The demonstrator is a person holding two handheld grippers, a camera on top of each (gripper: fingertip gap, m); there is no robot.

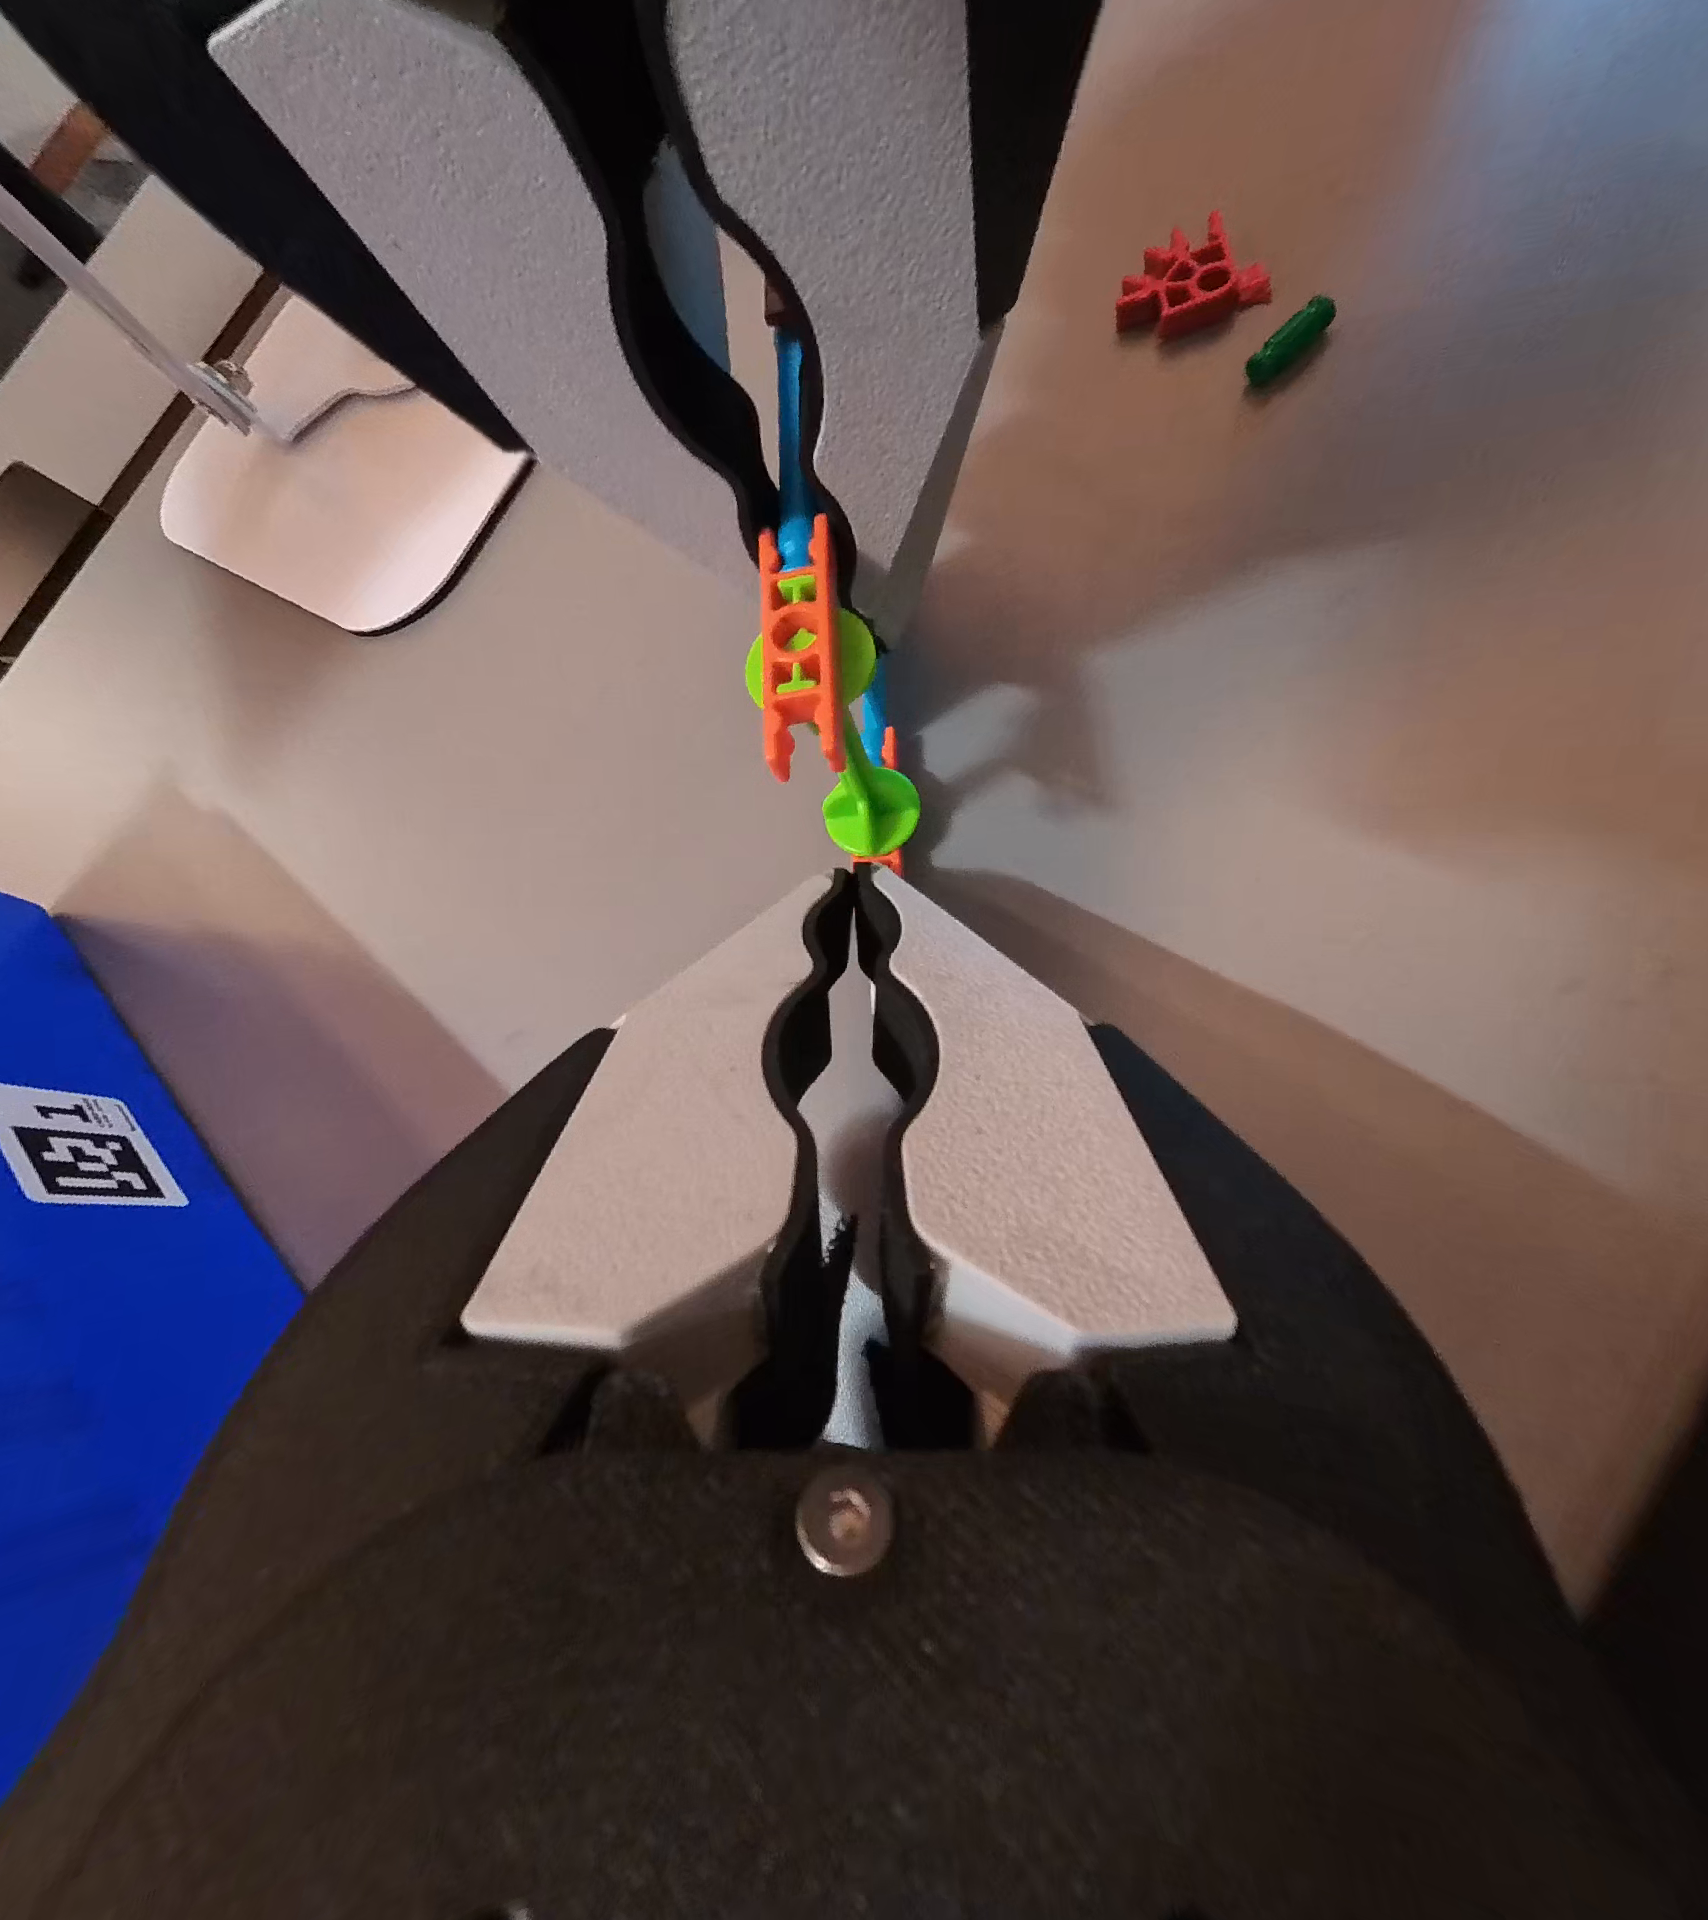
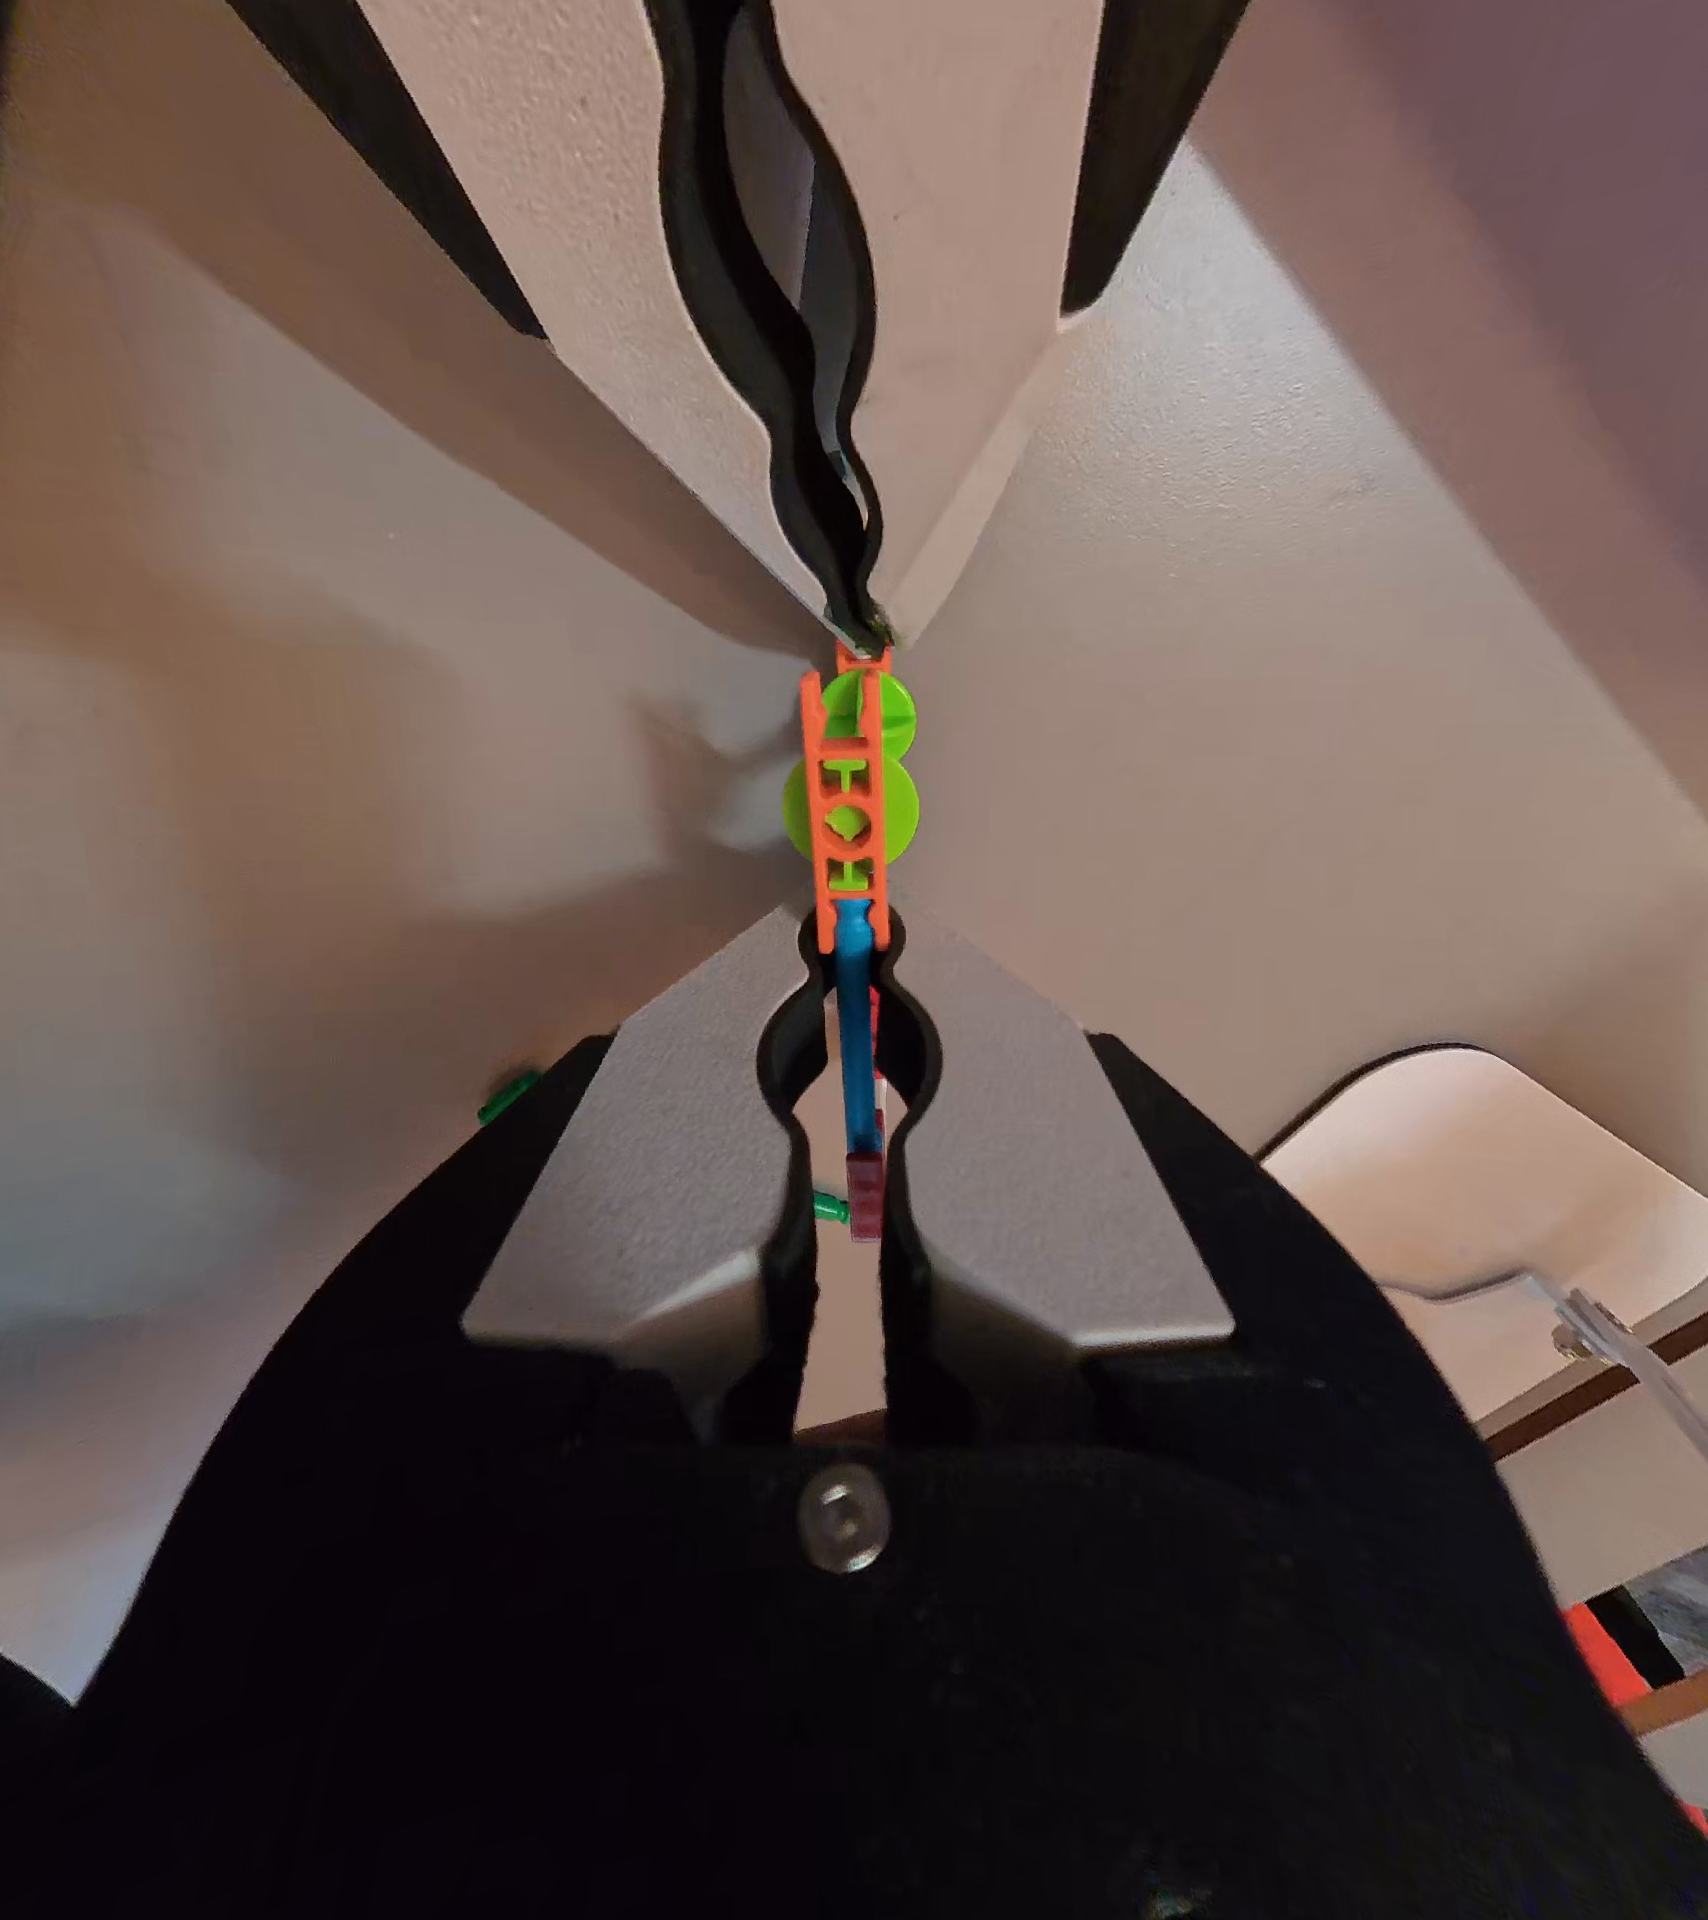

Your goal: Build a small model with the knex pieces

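Observation:
A small toy assembly hangs between my two grippers above a pale table. It has an orange connector, lime green discs, a blue rod and a dark red end piece. My left gripper is shut on the tip of a second orange connector at the near end. My right gripper is shut on the blue rod, just behind the orange connector. The two grippers face each other tip to tip: the right gripper and the left gripper each show in the other's view.
A red connector and a dark green short rod lie on the table at the far right. Small green pieces lie under my right gripper. A blue mat with a white tag is at left. A white base plate stands near the table edge. My right fingertips sit around 4 cm from my left ones. My right tips are roughly 20 cm from the white base plate. My right wrist view looks at it from another angle.

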